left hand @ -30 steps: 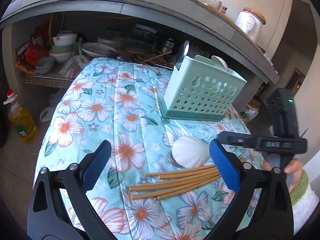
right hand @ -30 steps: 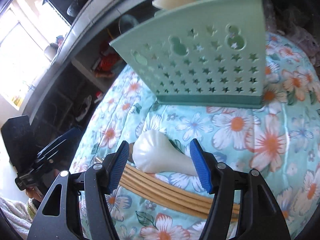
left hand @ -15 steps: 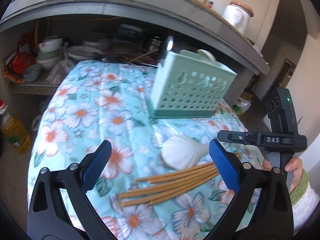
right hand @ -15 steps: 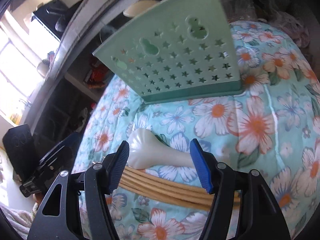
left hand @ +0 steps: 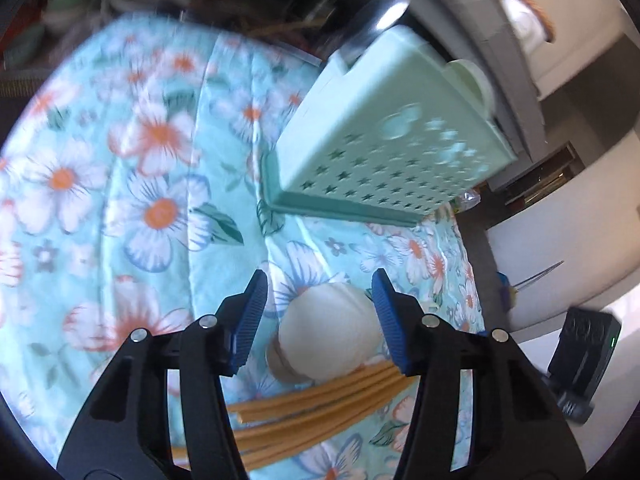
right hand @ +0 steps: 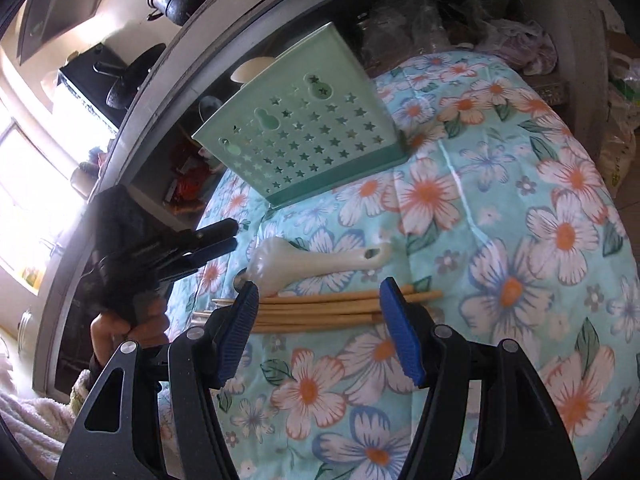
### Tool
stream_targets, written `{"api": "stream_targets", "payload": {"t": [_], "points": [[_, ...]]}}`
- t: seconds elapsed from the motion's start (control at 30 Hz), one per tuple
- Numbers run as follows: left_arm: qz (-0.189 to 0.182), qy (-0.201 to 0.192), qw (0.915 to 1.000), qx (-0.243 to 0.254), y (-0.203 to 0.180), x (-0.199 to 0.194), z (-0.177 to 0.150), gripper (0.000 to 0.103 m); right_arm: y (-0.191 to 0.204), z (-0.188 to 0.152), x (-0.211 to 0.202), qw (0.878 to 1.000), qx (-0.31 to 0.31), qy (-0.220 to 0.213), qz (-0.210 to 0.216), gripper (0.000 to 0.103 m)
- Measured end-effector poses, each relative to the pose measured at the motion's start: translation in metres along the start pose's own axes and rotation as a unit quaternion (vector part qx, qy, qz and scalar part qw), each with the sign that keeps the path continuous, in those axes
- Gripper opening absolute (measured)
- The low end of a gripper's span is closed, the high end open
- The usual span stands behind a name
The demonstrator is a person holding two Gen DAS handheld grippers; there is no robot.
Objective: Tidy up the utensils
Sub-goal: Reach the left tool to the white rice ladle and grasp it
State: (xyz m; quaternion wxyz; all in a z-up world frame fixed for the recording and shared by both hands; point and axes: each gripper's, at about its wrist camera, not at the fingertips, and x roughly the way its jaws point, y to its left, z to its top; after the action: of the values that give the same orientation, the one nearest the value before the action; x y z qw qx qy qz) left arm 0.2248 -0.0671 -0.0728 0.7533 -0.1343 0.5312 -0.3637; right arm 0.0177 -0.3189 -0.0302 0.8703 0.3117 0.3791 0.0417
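While closing, left hand-held gripper (left hand: 318,316) half-wide around white ceramic spoon (left hand: 328,340), pads clear; right hand-held gripper (right hand: 320,328) open, empty, over chopsticks (right hand: 320,310) on floral bench (right hand: 520,240).

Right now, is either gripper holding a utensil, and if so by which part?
Nothing is held. The left gripper has just been closing around the white spoon without its pads pressing it; the right gripper hangs open over the chopsticks.

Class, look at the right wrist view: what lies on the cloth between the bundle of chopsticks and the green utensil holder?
In the right wrist view, a white ceramic spoon lies between the chopsticks and the green utensil holder, right beside the chopsticks. Beyond it is only bare floral tablecloth.
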Motion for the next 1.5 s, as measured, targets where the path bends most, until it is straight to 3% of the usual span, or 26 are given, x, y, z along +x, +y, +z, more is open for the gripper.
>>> {"api": "stream_targets", "payload": {"t": [0.1,0.37,0.63,0.8,0.97,1.2,1.33,1.43,1.5], "points": [[-0.012,0.035,0.9989,-0.027,0.009,0.018,0.007,0.05,-0.002,0.0,-0.001,1.0,0.006,-0.003,0.005,0.062],[-0.087,0.057,0.9937,-0.042,0.004,0.024,0.012,0.047,-0.01,-0.002,-0.007,1.0,0.019,-0.012,0.01,0.062],[-0.152,0.046,0.9873,-0.011,-0.011,0.003,-0.007,0.046,-0.02,-0.003,-0.023,0.999,0.03,-0.029,0.011,0.062],[-0.187,0.057,0.9798,0.041,-0.036,-0.015,-0.03,0.046,-0.028,-0.005,-0.032,0.998,0.042,-0.038,0.008,0.062],[-0.178,0.072,0.9767,0.096,-0.064,-0.018,-0.058,0.046,-0.034,-0.008,-0.038,0.998,0.05,-0.044,0.005,0.062],[-0.127,0.02,0.9864,0.103,-0.064,-0.047,-0.083,0.046,-0.037,-0.013,-0.041,0.997,0.06,-0.048,0.011,0.062],[-0.107,0.007,0.9935,0.039,-0.035,-0.052,-0.072,0.046,-0.036,-0.016,-0.036,0.997,0.06,-0.041,0.016,0.062],[-0.104,0.001,0.994,-0.034,-0.013,-0.044,-0.057,0.046,-0.035,-0.018,-0.035,0.997,0.06,-0.04,0.022,0.062],[-0.089,0.0,0.9946,-0.053,-0.006,-0.036,-0.049,0.046,-0.033,-0.018,-0.035,0.997,0.058,-0.039,0.024,0.062]]}}
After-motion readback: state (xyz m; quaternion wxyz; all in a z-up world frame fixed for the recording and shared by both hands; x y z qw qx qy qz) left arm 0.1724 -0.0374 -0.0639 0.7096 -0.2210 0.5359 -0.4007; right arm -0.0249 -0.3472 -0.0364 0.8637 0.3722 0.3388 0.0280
